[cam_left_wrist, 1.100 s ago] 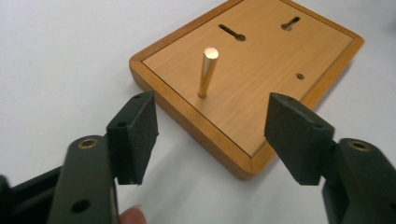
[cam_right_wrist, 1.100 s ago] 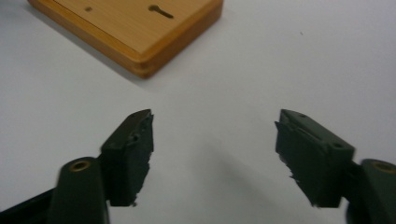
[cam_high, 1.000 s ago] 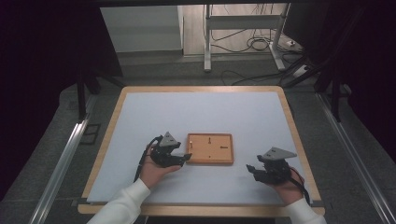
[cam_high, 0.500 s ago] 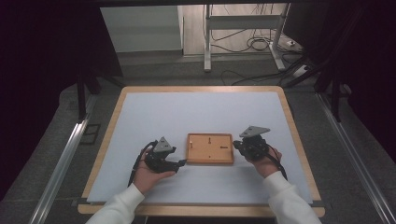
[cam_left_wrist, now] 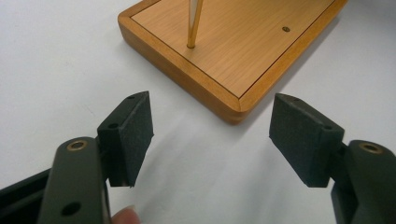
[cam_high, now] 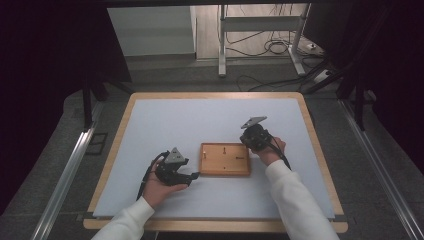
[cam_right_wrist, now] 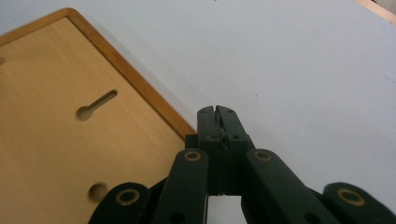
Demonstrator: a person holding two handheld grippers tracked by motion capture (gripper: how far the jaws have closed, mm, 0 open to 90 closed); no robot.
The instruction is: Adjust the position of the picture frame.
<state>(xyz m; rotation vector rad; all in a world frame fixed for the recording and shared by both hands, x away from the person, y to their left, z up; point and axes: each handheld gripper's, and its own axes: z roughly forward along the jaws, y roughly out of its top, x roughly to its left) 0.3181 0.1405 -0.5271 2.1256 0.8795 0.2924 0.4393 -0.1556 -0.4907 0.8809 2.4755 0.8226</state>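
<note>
The wooden board (cam_high: 225, 159) is not yet grasped near the worktop's front edge. The left gripper (cam_left_wrist: 212, 135) is spread beside its corner; the right gripper (cam_right_wrist: 218, 114) is clenched empty at its edge.

A wooden board (cam_high: 225, 159) lies between left gripper (cam_high: 192, 176) and right gripper (cam_high: 248, 141).

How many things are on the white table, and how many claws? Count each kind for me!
Wooden board: 1
Brass peg standing on the board: 1
Claws: 2, the left claw open, the right claw shut on nothing
Total: 4
</note>
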